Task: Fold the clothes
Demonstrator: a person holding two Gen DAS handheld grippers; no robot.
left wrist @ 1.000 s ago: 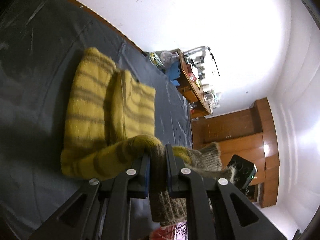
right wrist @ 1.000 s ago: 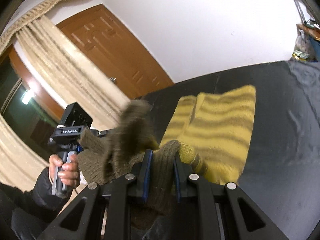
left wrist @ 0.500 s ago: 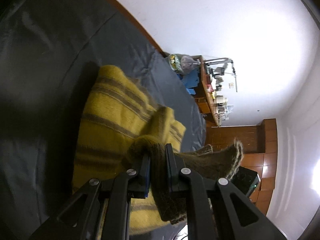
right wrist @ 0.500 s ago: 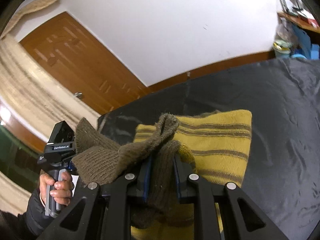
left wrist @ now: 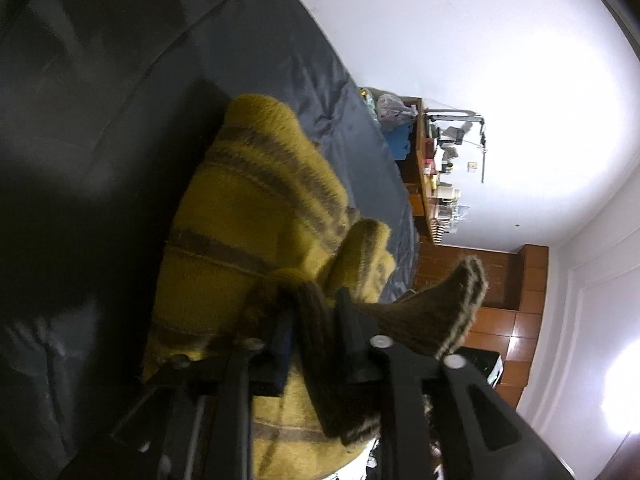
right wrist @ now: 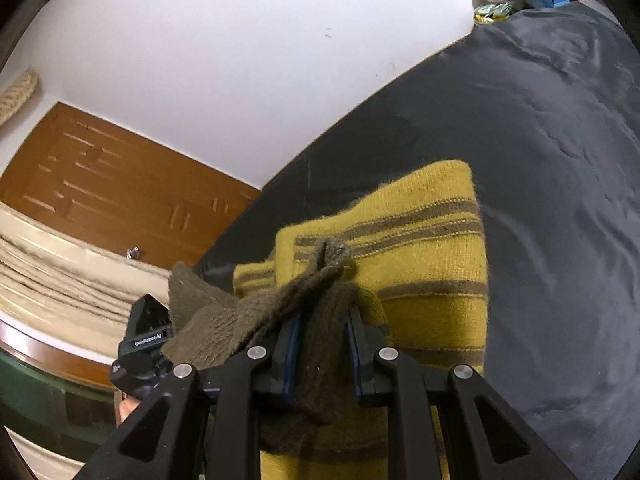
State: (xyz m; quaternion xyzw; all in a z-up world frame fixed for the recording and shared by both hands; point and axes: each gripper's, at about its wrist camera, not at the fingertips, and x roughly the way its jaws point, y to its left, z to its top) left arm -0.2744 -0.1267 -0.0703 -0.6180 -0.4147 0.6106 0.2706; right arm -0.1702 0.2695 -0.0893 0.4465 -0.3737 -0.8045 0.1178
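Jaws, left: my left gripper point(left wrist: 312, 320) has just been opening — the brown ribbed knit hem point(left wrist: 424, 316) lies loosely between its pads, no longer pinched.
Jaws, right: my right gripper point(right wrist: 322, 338) is clamped on the same brown hem.
Garment: the mustard-yellow striped knit sweater point(right wrist: 420, 248) lies doubled over itself on the dark grey sheet point(right wrist: 560, 200).
Risk: with one side freed and the other gripped, I judge the hem may drag askew and skew the fold; springy wool could roll back open.
Writing: a white label on the other gripper's black camera housing point(right wrist: 146, 330) — too blurred to read surely.
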